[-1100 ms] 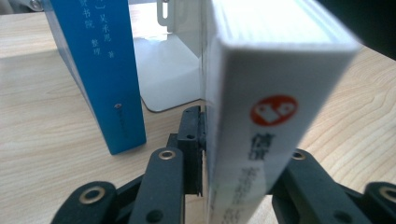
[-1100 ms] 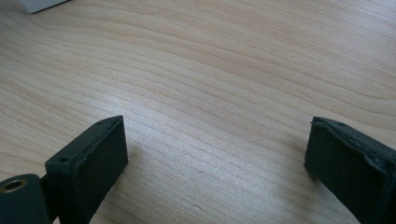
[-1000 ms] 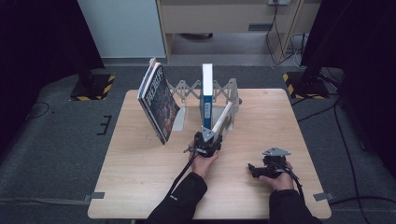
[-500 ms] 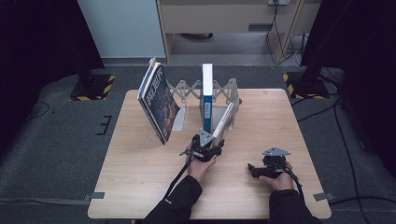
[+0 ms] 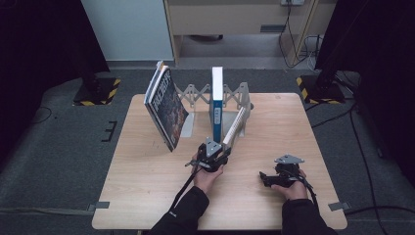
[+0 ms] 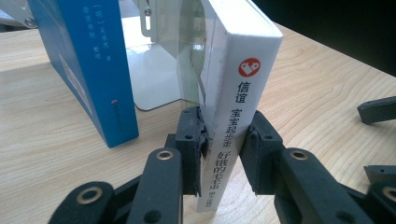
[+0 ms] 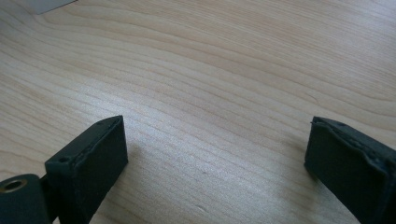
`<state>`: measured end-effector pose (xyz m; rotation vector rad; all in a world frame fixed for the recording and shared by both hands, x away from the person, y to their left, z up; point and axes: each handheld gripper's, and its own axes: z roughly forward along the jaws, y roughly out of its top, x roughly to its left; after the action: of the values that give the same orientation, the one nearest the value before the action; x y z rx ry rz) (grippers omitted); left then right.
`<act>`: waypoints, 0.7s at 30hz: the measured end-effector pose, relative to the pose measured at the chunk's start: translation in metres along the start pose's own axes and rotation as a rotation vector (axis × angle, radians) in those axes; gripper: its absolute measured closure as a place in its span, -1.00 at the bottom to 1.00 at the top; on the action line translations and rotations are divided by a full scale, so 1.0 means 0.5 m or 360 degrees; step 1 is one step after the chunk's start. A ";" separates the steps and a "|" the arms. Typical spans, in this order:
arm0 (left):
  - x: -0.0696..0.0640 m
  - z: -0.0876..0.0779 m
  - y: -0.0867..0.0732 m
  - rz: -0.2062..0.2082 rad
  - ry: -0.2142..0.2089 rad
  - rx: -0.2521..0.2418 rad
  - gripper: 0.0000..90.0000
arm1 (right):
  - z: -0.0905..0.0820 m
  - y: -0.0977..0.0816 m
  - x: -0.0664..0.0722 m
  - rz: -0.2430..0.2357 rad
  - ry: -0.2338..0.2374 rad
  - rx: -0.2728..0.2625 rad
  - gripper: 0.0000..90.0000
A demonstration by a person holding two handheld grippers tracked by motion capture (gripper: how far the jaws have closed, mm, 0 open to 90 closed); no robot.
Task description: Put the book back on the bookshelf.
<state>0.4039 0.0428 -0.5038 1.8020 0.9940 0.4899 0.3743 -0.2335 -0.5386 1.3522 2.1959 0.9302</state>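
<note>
Dark-cover book (image 5: 165,108): stands at the left end of the rack, leaning over to the left, well apart from the others.
Rack (image 5: 195,94): a folding metal holder on the far half of the wooden table (image 5: 147,186).
Blue book (image 5: 216,103): upright in the middle of the rack, just left of the white one.
White book (image 5: 235,128): tilted, its top toward the rack, its near end down by the left hand; in the left gripper view the spine (image 6: 233,116) sits between the pads.
Left gripper (image 5: 213,154): jaws have just been closing, and both pads now press the white book's spine.
Right gripper (image 5: 274,178): rests on the table, well right of the books, jaws spread wide over bare wood.
</note>
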 end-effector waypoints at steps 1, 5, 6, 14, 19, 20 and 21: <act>-0.001 0.003 0.002 0.0001 -0.0002 0.0001 0.53 | 0.000 0.000 0.000 0.0000 0.0001 0.0000 -0.87; -0.006 0.017 0.008 -0.0003 -0.0018 0.0004 0.50 | 0.000 0.000 0.000 -0.0014 0.0004 0.0000 -0.87; -0.008 0.022 0.010 -0.0006 -0.0023 0.0004 0.49 | 0.000 0.000 0.000 -0.0010 0.0002 -0.0001 -0.87; -0.014 0.053 0.027 0.0016 -0.0047 0.0008 0.42 | 0.000 0.000 0.000 -0.0014 0.0006 0.0001 -0.87; -0.014 0.069 0.037 0.0029 -0.0040 0.0008 0.39 | 0.000 0.000 0.000 -0.0014 0.0005 0.0001 -0.87; -0.013 0.073 0.038 0.0028 -0.0042 0.0003 0.39 | 0.000 0.000 0.000 -0.0016 0.0007 0.0001 -0.87; -0.013 0.076 0.040 0.0027 -0.0040 0.0003 0.38 | 0.001 0.000 0.000 -0.0021 0.0003 -0.0004 -0.87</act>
<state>0.4347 0.0125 -0.5019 1.8152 0.9627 0.4756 0.3745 -0.2332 -0.5389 1.3345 2.2016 0.9297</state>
